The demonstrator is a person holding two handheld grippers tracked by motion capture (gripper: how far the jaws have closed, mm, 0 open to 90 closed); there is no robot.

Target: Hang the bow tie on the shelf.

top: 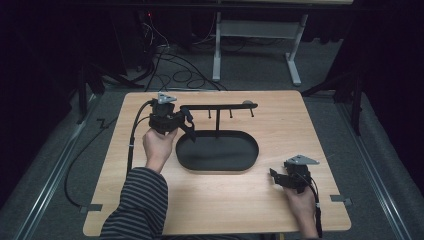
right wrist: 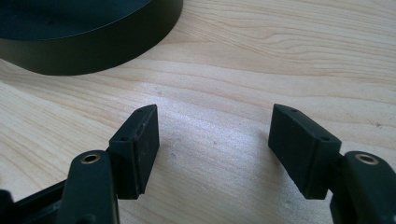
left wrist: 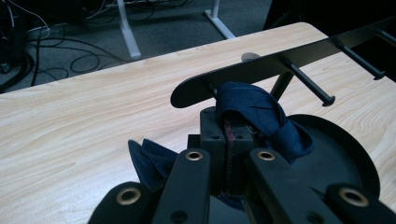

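In the high view, the left gripper (top: 172,119) is seen at the left end of a black stand (top: 216,148), which is made up of an oval tray, an upright post and a horizontal bar (top: 220,106) with pegs hanging from it. The bar's long axis runs left to right across the wooden table (top: 280,200). A dark blue cloth strip (top: 187,120) is held at the gripper's tip, just under the bar's left end, and trails down toward the tray's left rim. The right gripper (top: 275,176) rests near the table's right front, well apart from the tray, its jaws pointing left.

In the left gripper view, the jaws are seen closed tight on the cloth strip (left wrist: 261,119), which is looped above the pads right at the rounded end of the bar (left wrist: 261,70); more of its folds hang to the lower left. The bar rises to the upper right, and its pegs (left wrist: 308,84) point toward the lower right.

In the right gripper view, the right gripper (right wrist: 212,140) is held with its jaws wide apart and nothing between them, over bare wood, with the tray's wall (right wrist: 93,46) at the upper left.
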